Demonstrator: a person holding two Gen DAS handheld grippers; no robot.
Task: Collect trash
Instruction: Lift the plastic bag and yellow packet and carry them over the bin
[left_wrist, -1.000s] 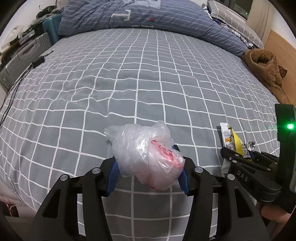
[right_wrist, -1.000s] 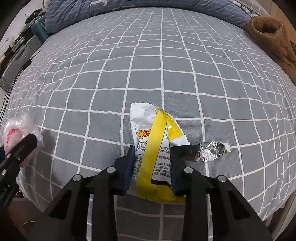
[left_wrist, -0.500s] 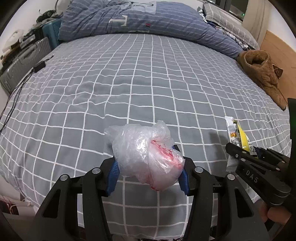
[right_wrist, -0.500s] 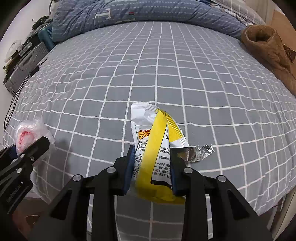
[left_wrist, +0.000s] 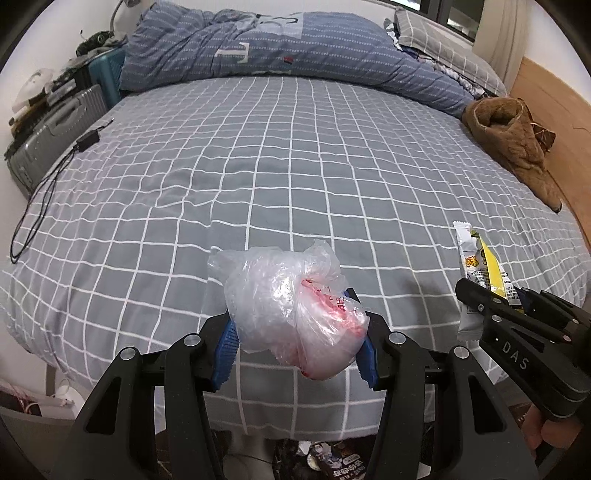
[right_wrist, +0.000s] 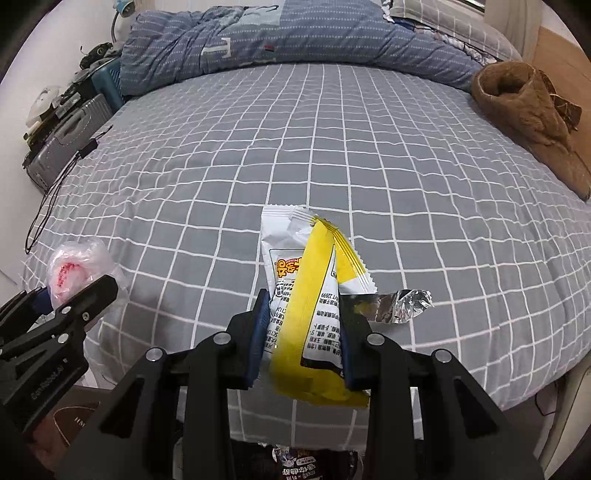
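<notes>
My left gripper (left_wrist: 295, 325) is shut on a crumpled clear plastic bag (left_wrist: 291, 310) with red print, held above the near edge of the bed. My right gripper (right_wrist: 303, 314) is shut on a white and yellow snack wrapper (right_wrist: 306, 291), whose torn silver foil end (right_wrist: 402, 302) sticks out to the right. In the left wrist view the right gripper (left_wrist: 517, 299) shows at the right with the wrapper (left_wrist: 476, 266) in it. In the right wrist view the left gripper (right_wrist: 55, 299) appears at the lower left with the plastic bag (right_wrist: 77, 269).
A grey checked bedsheet (left_wrist: 295, 166) covers the bed, with a blue duvet (left_wrist: 280, 51) at the far end. A brown garment (left_wrist: 517, 144) lies on the right edge. A black cable (left_wrist: 40, 199) trails off the left side near a grey suitcase (left_wrist: 51, 136). Dark packaging (right_wrist: 299, 461) lies on the floor below.
Both grippers have risen and drawn back from the bed with their loads; the floor under the bed's near edge has come into view. The foil end now hangs off the sheet.
</notes>
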